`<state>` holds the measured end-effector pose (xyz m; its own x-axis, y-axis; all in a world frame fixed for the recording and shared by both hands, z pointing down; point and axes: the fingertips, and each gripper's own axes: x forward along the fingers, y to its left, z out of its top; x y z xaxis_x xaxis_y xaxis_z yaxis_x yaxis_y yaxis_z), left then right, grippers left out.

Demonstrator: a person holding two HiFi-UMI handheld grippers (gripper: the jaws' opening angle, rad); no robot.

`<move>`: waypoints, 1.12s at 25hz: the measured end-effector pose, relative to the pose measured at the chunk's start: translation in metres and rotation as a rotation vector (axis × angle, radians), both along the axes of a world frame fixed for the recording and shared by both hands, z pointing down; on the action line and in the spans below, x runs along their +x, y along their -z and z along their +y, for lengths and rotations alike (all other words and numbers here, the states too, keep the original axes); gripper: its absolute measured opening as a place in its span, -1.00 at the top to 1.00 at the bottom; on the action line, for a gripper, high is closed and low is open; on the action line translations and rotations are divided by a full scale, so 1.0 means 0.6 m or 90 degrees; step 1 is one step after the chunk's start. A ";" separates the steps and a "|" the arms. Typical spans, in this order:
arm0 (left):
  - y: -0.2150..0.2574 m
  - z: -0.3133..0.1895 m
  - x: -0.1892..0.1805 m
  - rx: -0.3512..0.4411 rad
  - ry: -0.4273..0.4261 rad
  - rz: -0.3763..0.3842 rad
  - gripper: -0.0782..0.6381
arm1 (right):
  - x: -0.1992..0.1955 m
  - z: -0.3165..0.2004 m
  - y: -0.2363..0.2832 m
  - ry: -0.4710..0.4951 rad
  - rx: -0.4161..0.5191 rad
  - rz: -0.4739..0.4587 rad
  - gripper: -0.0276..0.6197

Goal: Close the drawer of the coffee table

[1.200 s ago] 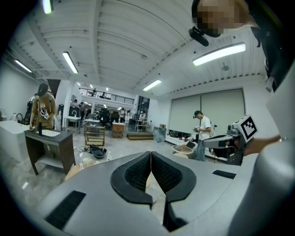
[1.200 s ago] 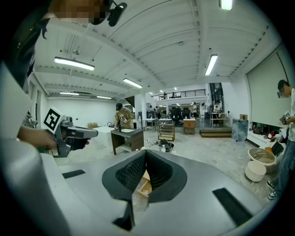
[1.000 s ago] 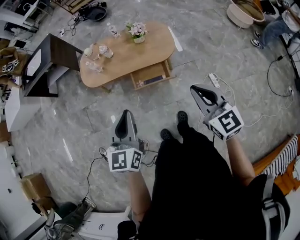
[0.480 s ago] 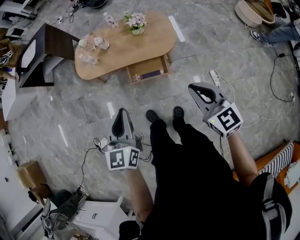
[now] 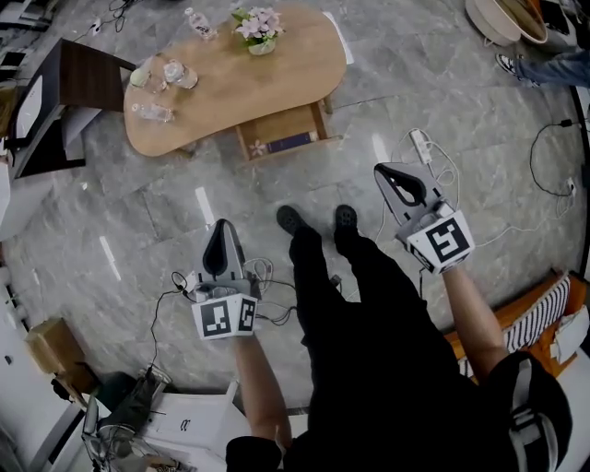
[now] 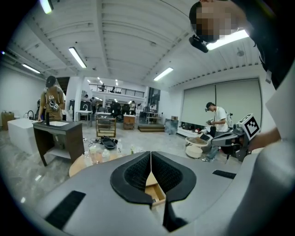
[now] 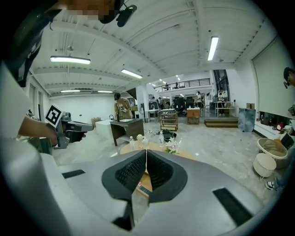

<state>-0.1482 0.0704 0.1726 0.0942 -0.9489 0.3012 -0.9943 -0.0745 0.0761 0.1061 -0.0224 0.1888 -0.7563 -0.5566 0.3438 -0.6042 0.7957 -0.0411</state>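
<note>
Drawer (image 5: 281, 140) standing open, both grippers shut and well apart from it

From the head view, the coffee table (image 5: 277, 83) lies at 12 o'clock from the person's shoes (image 5: 290, 219). Its drawer is pulled out of the near side toward them, with a dark flat item (image 5: 291, 141) inside. The left gripper (image 5: 221, 226) is at 8 o'clock from the shoes and the right gripper (image 5: 381, 171) at 2 o'clock. Each has its jaws pressed together on nothing. Flowers (image 5: 256, 23) and bottles (image 5: 161, 74) stand on the tabletop.
</note>
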 end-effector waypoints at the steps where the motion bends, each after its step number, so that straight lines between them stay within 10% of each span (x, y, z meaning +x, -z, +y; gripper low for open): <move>1: -0.019 -0.008 -0.011 -0.002 0.001 -0.002 0.74 | -0.004 -0.007 -0.020 -0.001 -0.002 0.005 0.87; 28: -0.670 -0.200 -0.191 -0.004 -0.023 -0.016 0.70 | -0.077 -0.212 -0.648 0.000 -0.001 0.015 0.87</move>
